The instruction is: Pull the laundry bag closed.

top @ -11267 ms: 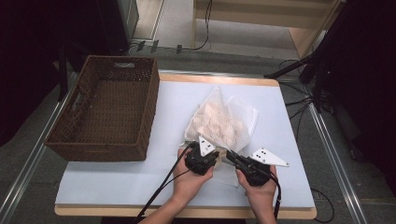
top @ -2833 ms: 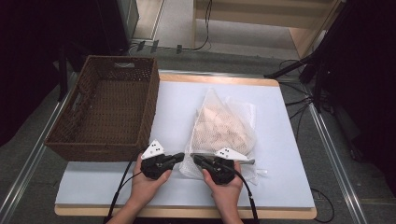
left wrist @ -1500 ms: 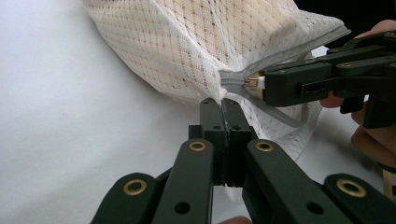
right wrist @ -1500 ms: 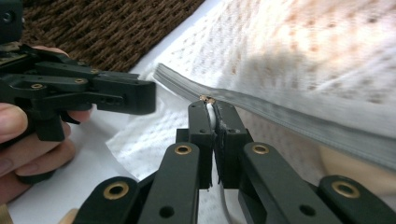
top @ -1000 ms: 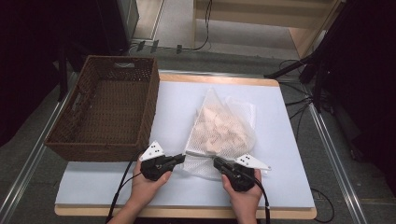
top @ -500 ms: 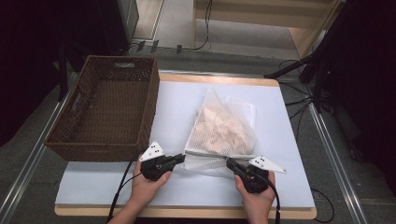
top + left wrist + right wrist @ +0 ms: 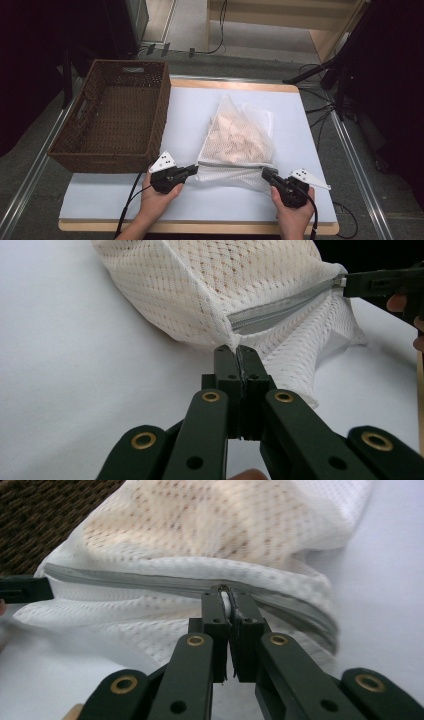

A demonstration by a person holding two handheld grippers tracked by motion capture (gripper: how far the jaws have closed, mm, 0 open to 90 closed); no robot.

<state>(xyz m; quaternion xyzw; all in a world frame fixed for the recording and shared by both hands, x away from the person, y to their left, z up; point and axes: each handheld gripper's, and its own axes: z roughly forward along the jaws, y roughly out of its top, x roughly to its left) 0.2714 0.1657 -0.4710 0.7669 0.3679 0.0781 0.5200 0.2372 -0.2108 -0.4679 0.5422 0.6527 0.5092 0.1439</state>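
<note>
A white mesh bag (image 7: 237, 140) with pale cloth inside lies on the white table (image 7: 185, 105). A grey zipper (image 7: 280, 305) runs along its near edge. My left gripper (image 7: 192, 171) is shut on the bag's near left corner, at the zipper's end (image 7: 236, 350). My right gripper (image 7: 265, 173) is shut on the zipper pull (image 7: 226, 595) near the bag's right corner. The zipper (image 7: 125, 582) stretches taut between the two grippers. The bag's mesh (image 7: 200, 525) bulges just behind the right gripper's jaws.
A dark wicker basket (image 7: 115, 115) stands on the table's left side, close to the left gripper, and its weave (image 7: 45, 510) appears behind the bag. Bare tabletop lies right of the bag and along the front edge.
My right gripper has slid to the right along the bag's near edge, away from the left one, drawing the zipper pull with it. The left gripper has stayed put on the corner.
</note>
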